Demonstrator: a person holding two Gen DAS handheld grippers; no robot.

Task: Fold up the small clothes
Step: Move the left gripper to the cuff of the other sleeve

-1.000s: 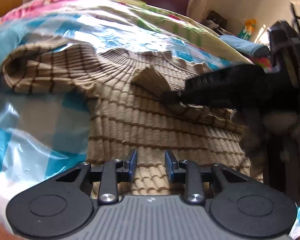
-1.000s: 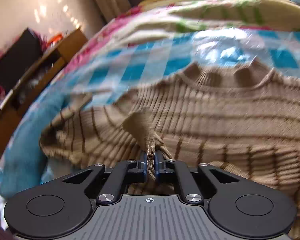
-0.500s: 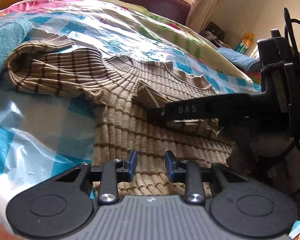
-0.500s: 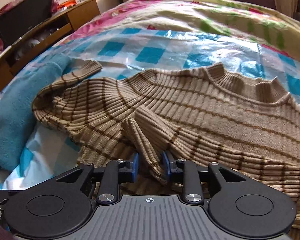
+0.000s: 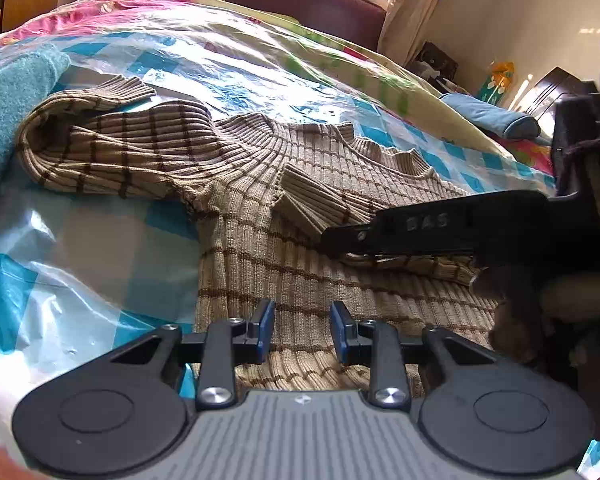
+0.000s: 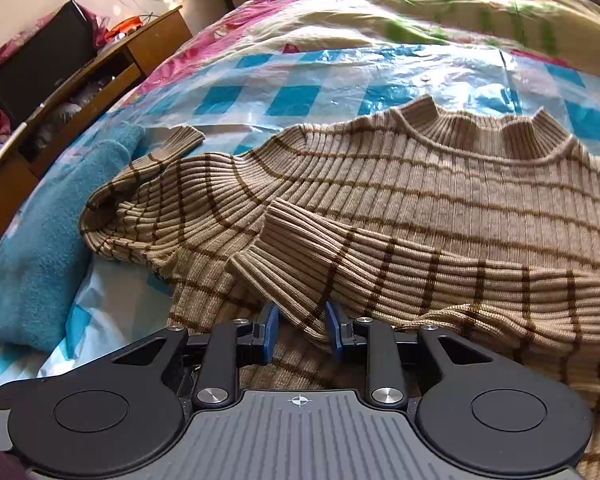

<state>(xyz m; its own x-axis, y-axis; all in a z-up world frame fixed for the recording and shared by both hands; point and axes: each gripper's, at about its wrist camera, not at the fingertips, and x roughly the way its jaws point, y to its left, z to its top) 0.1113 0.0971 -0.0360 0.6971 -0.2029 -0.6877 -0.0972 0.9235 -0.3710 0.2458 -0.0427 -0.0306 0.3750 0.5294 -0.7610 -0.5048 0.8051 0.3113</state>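
A beige ribbed sweater [image 5: 260,248] [image 6: 440,184] with thin brown stripes lies flat on the bed, collar toward the far side. One sleeve is folded across the chest, and its cuff [image 6: 284,248] [image 5: 312,196] rests on the body. My right gripper [image 6: 300,330] [image 5: 340,240] is low over that sleeve. Its blue pads stand apart, a fold of the sleeve lies loose between them, and they do not press on it. My left gripper [image 5: 302,328] hovers open over the sweater's lower body with nothing held. The other sleeve [image 5: 100,136] lies bunched at the left.
A clear plastic sheet [image 5: 80,260] [image 6: 300,96] covers the blue-checked bedspread. A teal towel [image 5: 8,112] [image 6: 40,248] lies against the bunched sleeve. A wooden cabinet [image 6: 100,68] stands beside the bed, and a blue bolster [image 5: 488,118] lies at the far right.
My right gripper was shut on the sleeve cuff and has let it go. The cuff now lies on the sweater's chest. My left gripper kept still.
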